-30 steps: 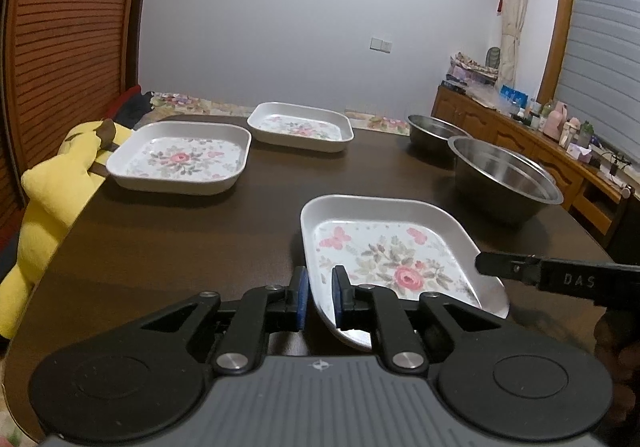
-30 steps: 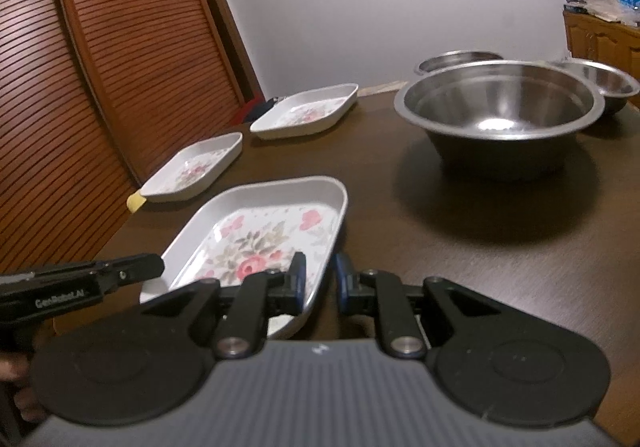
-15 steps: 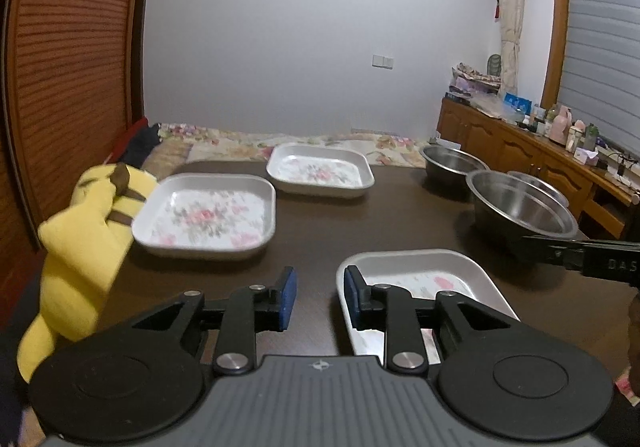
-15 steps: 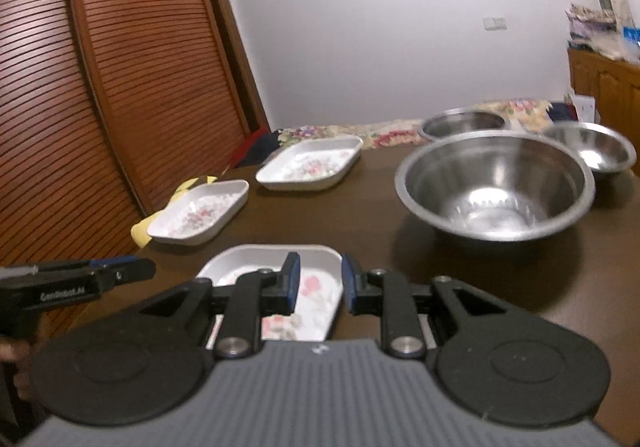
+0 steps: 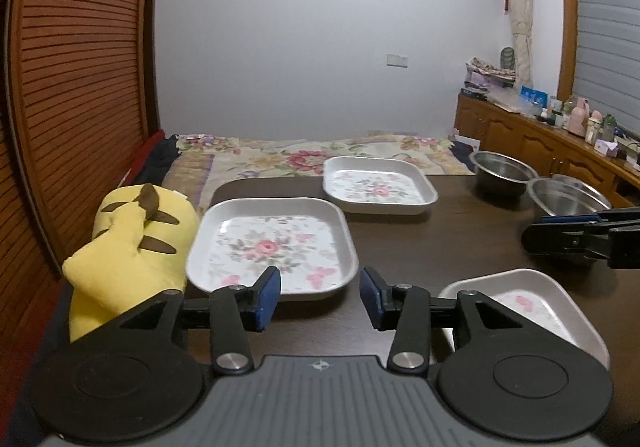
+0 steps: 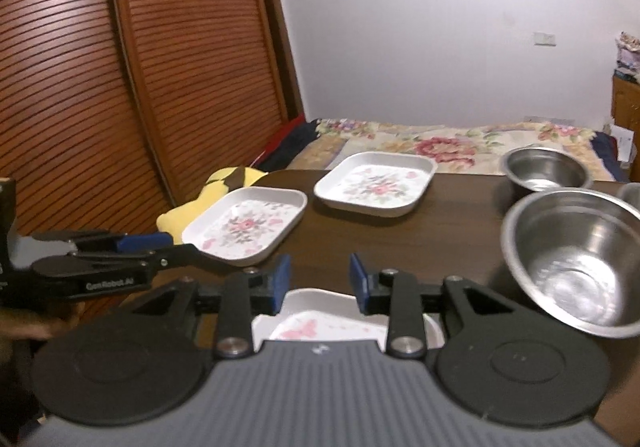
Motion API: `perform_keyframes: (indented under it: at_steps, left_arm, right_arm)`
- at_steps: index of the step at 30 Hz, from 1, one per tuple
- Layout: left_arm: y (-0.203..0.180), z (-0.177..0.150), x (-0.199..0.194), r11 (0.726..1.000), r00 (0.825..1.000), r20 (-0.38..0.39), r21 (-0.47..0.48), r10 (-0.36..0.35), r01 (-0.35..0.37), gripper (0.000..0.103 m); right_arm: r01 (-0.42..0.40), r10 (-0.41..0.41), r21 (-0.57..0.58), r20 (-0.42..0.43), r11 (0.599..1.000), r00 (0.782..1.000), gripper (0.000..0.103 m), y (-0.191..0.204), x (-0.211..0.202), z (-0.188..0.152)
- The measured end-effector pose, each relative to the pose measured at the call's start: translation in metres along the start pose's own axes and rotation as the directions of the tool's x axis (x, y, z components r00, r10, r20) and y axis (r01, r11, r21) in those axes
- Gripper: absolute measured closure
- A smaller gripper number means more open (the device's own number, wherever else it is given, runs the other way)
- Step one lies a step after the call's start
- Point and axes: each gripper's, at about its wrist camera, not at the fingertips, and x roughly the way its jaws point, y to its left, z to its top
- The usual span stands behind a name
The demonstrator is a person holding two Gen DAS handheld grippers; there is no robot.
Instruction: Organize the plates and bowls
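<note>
Left hand-held gripper (image 5: 319,299): jaws opening, nothing between the blue pads. Right hand-held gripper (image 6: 316,281): jaws likewise opening, nothing gripped.

Dark brown wooden counter (image 5: 460,247) carries three white square floral-print plates. The nearest plate (image 5: 532,299) lies at the near edge; in both views it is largely hidden behind the gripper bodies. The second plate (image 5: 272,247) sits at the left edge, its near rim partly covered by a left pad. The third plate (image 5: 378,185) sits toward the far edge, fully visible.

Large round stainless-steel bowl (image 6: 576,259) stands toward the right edge, a smaller steel bowl (image 6: 546,169) behind it; a third bowl (image 6: 632,195) is cut off by the frame.

A yellow plush toy (image 5: 128,247) touches the second plate's left rim; its lower part is hidden.
</note>
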Motion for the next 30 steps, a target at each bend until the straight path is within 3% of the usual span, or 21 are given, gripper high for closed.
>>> perform_keyframes:
  at_steps: [6,16,20,30]
  left_arm:
    - [0.032,0.004,0.003,0.999,1.0,0.015,-0.037,0.018,-0.017,0.055]
    - [0.076,0.012,0.021,0.998,0.998,-0.005,-0.036,0.057,-0.057,0.054]
    - [0.091,0.011,0.036,0.997,0.998,-0.032,-0.042,0.058,-0.059,0.067]
    - [0.105,0.006,0.065,0.994,0.997,-0.074,-0.105,0.024,-0.032,0.077]
  right_arm:
    - [-0.019,0.02,0.014,-0.055,1.0,0.998,0.062,0.018,0.034,0.012]
    - [0.014,-0.018,-0.037,-0.121,0.999,0.993,0.062,0.047,0.085,0.023]
    - [0.023,-0.028,-0.032,-0.146,0.999,0.989,0.062,0.052,0.1,0.028]
    - [0.04,-0.036,0.017,-0.221,0.999,0.975,0.063,0.053,0.132,0.033]
